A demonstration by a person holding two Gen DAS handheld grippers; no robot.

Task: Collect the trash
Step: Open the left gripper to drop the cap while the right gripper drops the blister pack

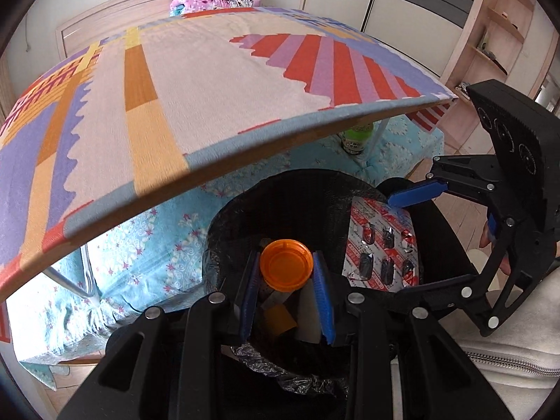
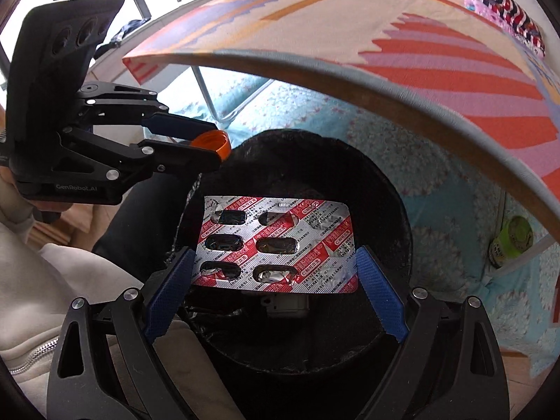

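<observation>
My left gripper [image 1: 286, 269] is shut on an orange bottle cap [image 1: 286, 265] and holds it over the black-lined trash bin [image 1: 224, 224]. The cap also shows in the right wrist view [image 2: 211, 143], pinched between the left gripper's fingers. My right gripper [image 2: 276, 273] is shut on a red-and-silver empty blister pack [image 2: 276, 245], gripped by its two short edges above the bin [image 2: 385, 189]. The pack also shows in the left wrist view [image 1: 383, 243]. White and yellow trash [image 1: 280, 318] lies inside the bin.
A folding table with a colourful patterned cloth [image 1: 210, 80] overhangs the bin; its metal legs [image 1: 87, 280] stand on a light blue floral bedspread [image 1: 147, 252]. A green-capped bottle [image 1: 357, 138] stands under the table. Wardrobe and shelves [image 1: 490, 35] are at the back right.
</observation>
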